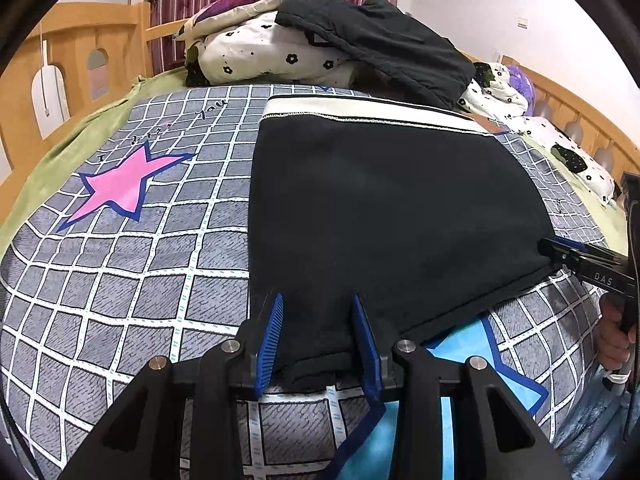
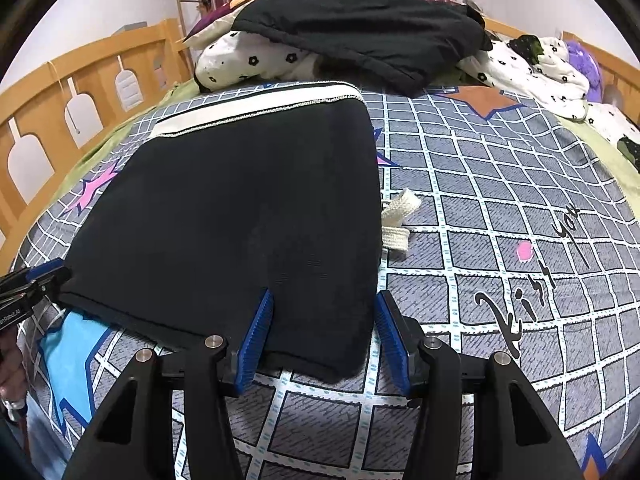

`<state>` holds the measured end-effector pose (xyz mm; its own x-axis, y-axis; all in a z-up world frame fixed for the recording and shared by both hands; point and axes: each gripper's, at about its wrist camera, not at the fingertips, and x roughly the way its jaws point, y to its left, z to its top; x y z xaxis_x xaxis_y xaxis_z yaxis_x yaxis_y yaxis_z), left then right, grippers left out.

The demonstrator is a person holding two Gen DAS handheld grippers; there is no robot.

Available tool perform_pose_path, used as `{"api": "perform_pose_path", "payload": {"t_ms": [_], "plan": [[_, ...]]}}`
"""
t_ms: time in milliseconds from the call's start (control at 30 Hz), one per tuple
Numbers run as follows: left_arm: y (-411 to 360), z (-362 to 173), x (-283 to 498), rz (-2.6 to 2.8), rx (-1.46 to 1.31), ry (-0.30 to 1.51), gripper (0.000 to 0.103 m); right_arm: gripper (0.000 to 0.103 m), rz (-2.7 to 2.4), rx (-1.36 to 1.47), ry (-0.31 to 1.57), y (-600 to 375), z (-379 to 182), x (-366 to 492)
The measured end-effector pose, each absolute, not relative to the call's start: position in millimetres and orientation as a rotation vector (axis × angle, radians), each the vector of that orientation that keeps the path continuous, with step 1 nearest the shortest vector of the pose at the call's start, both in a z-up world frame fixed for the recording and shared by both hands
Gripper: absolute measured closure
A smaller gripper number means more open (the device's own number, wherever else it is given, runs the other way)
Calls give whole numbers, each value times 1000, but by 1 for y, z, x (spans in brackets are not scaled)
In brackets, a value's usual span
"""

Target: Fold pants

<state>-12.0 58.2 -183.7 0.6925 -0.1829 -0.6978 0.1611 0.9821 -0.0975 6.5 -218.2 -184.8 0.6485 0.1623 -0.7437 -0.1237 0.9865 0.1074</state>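
Note:
The black pants (image 1: 392,208) lie folded flat on the checked bed cover (image 1: 132,276), with the white waistband (image 1: 372,114) at the far end. My left gripper (image 1: 318,308) is open, its blue fingers astride the near left corner of the pants. My right gripper (image 2: 324,304) is open, its fingers astride the near right corner of the pants (image 2: 240,216). Each gripper shows at the side of the other's view, the right one (image 1: 560,252) and the left one (image 2: 44,276). A white drawstring (image 2: 396,220) sticks out from the pants' right edge.
A black garment (image 1: 380,44) lies on flowered white bedding (image 1: 260,52) at the head of the bed. More bedding (image 2: 536,68) is heaped at the far right. A wooden bed rail (image 2: 60,92) runs along the left side.

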Motion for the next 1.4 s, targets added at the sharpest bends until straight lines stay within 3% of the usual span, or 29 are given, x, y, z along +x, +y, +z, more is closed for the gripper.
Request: {"api": "perform_pose_path", "payload": {"t_ms": [167, 433, 767, 1033, 1100, 1233, 1267, 1400], "plan": [[60, -184, -12, -199, -31, 783, 67, 52, 158, 54, 868, -220, -185, 2], [92, -171, -16, -238, -118, 790, 57, 52, 90, -55, 790, -221, -152, -10], [85, -135, 94, -163, -96, 757, 52, 50, 146, -8, 775, -218, -113, 101], [49, -149, 194, -177, -29, 842, 51, 45, 217, 20, 862, -207, -153, 178], [45, -166, 211, -178, -56, 895, 46, 43, 249, 64, 875, -210, -160, 186], [38, -163, 205, -196, -26, 865, 45, 80, 277, 44, 797, -212, -152, 176], [39, -159, 202, -208, -33, 847, 45, 85, 286, 52, 779, -215, -148, 173], [40, -160, 203, -226, -50, 838, 44, 86, 300, 142, 802, -229, -153, 178]]}}
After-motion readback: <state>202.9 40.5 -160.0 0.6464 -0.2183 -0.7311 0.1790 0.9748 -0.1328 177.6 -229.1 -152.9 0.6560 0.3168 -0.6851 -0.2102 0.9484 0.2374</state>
